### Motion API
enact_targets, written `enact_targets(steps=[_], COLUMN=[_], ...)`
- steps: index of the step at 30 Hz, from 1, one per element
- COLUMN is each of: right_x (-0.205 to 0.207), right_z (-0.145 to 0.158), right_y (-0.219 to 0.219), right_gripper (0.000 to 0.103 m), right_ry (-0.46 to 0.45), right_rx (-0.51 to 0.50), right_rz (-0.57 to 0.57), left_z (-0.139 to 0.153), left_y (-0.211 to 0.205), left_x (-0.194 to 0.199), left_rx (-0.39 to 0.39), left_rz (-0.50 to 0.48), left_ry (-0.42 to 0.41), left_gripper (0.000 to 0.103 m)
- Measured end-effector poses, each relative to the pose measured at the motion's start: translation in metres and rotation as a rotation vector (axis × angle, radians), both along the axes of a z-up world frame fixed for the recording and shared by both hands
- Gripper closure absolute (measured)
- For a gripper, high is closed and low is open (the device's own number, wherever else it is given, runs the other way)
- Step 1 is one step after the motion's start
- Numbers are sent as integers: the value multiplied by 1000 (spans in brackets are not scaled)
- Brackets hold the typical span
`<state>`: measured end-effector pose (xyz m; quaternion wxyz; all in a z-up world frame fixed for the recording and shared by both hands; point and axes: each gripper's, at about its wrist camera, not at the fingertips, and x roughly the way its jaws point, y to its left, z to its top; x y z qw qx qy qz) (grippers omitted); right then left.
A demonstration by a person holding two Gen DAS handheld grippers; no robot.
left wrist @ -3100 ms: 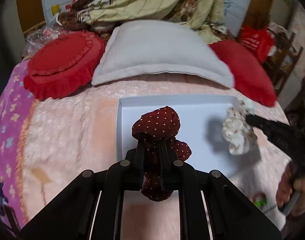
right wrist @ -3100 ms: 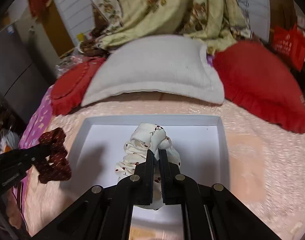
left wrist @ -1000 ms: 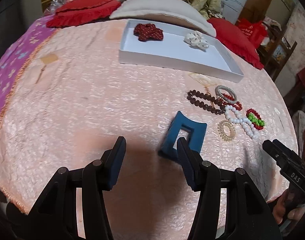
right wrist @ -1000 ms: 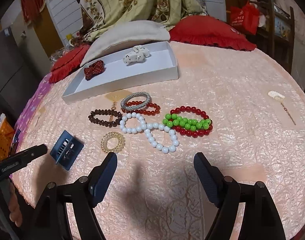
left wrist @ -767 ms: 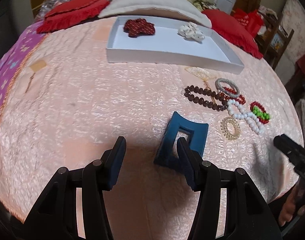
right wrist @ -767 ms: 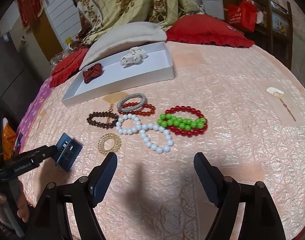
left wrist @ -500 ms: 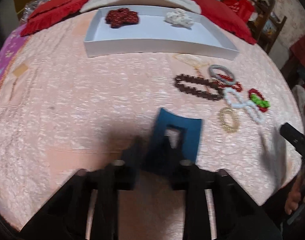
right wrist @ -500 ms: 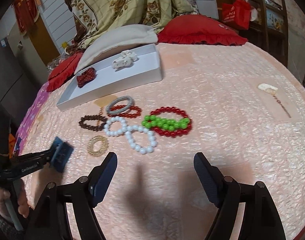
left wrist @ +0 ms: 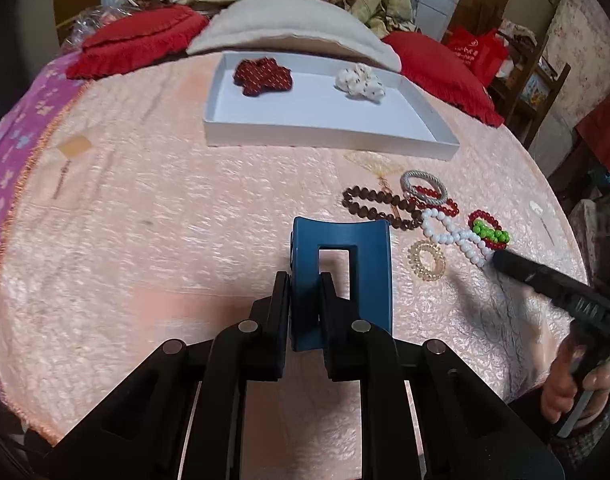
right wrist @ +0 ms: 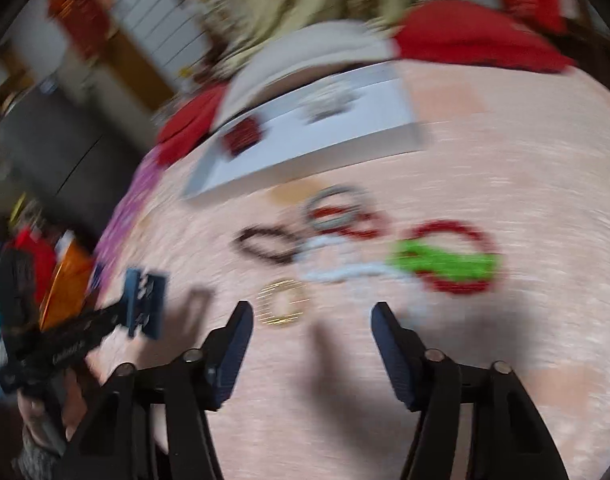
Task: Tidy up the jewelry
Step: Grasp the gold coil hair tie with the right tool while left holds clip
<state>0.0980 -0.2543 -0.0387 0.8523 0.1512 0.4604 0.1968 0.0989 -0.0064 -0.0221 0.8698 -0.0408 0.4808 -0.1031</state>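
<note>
The left gripper (left wrist: 305, 280) is clamping one side bar of a blue hair clip (left wrist: 345, 268), its two fingers pressed against that bar from either side and holding the clip upright just above the pink bedspread (left wrist: 165, 220). In the right wrist view the same clip (right wrist: 145, 300) is showing at the tip of the left gripper at the left edge, lifted off the cloth, with a hand (right wrist: 45, 408) wrapped around the handle below it.

The right gripper (right wrist: 311, 316) is hanging over the bedspread with its jaws partway apart and closing, and nothing is sitting between them. That view is badly blurred. Just beyond its left finger a small gold coil hair tie (right wrist: 283, 302) is lying on the cloth; the white bead string (right wrist: 345, 268) is lying just beyond the gap.

To the right of the clip in the left wrist view, the jewelry is lying in a loose cluster: a brown bead bracelet (left wrist: 379, 208), a silver bangle (left wrist: 423, 186) overlapping a red bead bracelet (left wrist: 445, 204), the white beads, the gold coil tie, and a green bead bracelet (left wrist: 491, 234) lying across another red one.

Farther back a white tray (left wrist: 329, 136) is sitting on the bedspread, holding a dark red scrunchie (left wrist: 263, 76) on the left and a white patterned scrunchie (left wrist: 361, 80) on the right, well apart. Red cushions (left wrist: 141, 44) and a grey pillow (left wrist: 289, 32) are lying behind the tray.
</note>
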Motion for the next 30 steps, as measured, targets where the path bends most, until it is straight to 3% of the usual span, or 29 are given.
enact_targets(steps=[6,14,17,19,25,30], right_x=[7,21,19,20,24,26], right_z=[-13,-30,-32,-31,-19,18], right_y=[71,89,99,99,93,85], right_gripper=[61,66,78,93,94,94], right_ry=[-41,-32,-55,-51,-26,-70], right_rx=[-187,-344,-440,-444,-385,-332], right_rz=[164,166,156,153,111,90], left_z=[-1,-7,-8,-7,0,12], left_y=[13,30,34,36,41,46], left_x=[-5,-8,-11,-13,-24,-25], left_rx=[15,-8,-9,-5,11,-1], left_rz=[21,51,55,56,55,63], left_ry=[-15,-12,-13,-22,-47,-61], left_gripper=[90,90,90,90,90,90])
